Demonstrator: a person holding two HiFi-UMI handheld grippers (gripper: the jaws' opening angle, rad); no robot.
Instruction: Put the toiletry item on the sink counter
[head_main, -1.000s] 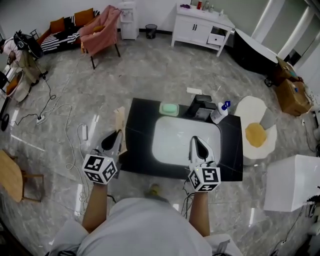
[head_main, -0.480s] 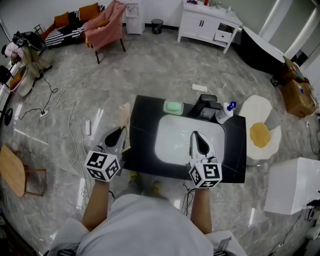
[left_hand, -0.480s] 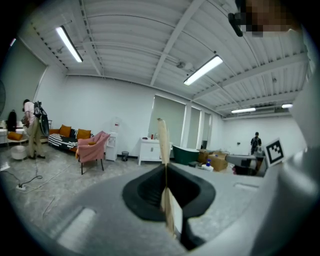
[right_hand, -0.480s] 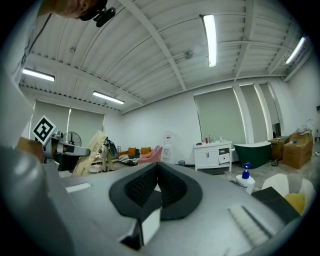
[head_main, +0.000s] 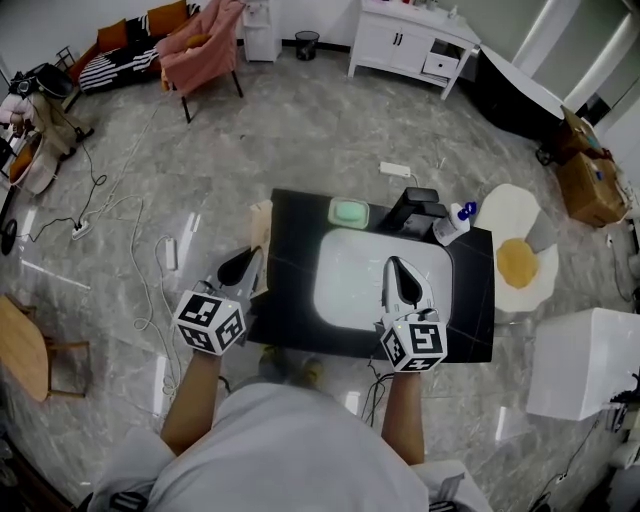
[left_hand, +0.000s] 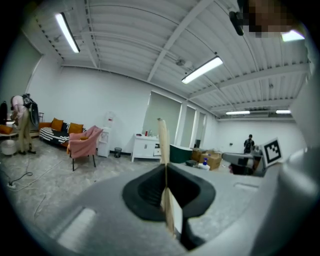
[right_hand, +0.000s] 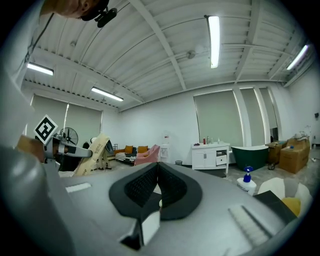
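Note:
A thin flat tan packet (head_main: 262, 238) stands edge-on between the jaws of my left gripper (head_main: 247, 263), which is shut on it, just off the left edge of the black sink counter (head_main: 287, 262). In the left gripper view the packet (left_hand: 163, 150) rises as a narrow tan strip from the closed jaws (left_hand: 165, 172). My right gripper (head_main: 393, 266) hangs over the white basin (head_main: 350, 285), its pads (right_hand: 145, 182) pressed together with nothing between them. The right gripper view also shows the packet (right_hand: 91, 154) in the left gripper.
At the counter's back stand a green soap dish (head_main: 349, 212), a black faucet (head_main: 416, 211) and a white spray bottle with a blue head (head_main: 450, 224). A white egg-shaped rug (head_main: 515, 262) and a white box (head_main: 583, 362) lie to the right. Cables (head_main: 140, 270) trail on the floor at left.
The left gripper with the packet has edged a little closer to the counter's left edge. The right gripper stays over the basin; the head view has shifted slightly.

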